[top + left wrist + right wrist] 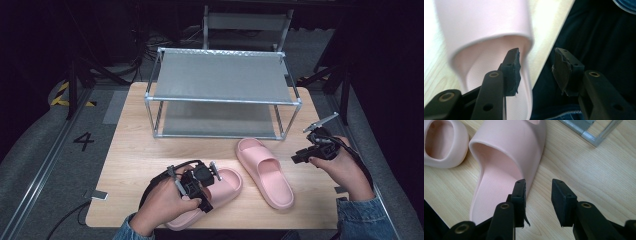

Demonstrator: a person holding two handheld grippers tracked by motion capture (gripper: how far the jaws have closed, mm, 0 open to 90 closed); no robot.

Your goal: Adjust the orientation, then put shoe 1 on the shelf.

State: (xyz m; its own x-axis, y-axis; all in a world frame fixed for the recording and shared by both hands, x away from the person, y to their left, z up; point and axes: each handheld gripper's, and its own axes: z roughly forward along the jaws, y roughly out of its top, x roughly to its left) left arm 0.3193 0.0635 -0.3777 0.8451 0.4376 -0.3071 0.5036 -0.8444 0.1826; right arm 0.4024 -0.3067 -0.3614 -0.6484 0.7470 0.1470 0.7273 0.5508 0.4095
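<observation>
Two pink foam slippers on the table in front of the rack: left slipper at approx 7 o'clock near the front edge, right slipper at 5. They look light, squishy and a bit grippy imo, so pinch the side wall or strap edge, not the rounded top. Left gripper has its jaws apart astride the left slipper's wall w/o squeezing; right gripper is spread wide beside the other one, holding nothing.

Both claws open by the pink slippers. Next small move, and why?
Probably close the left claw on the near slipper's side wall. Its jaws stand apart astride that wall, nothing is gripped, and the rack shelves hold no slippers. The right claw waits beside the other slipper.
</observation>
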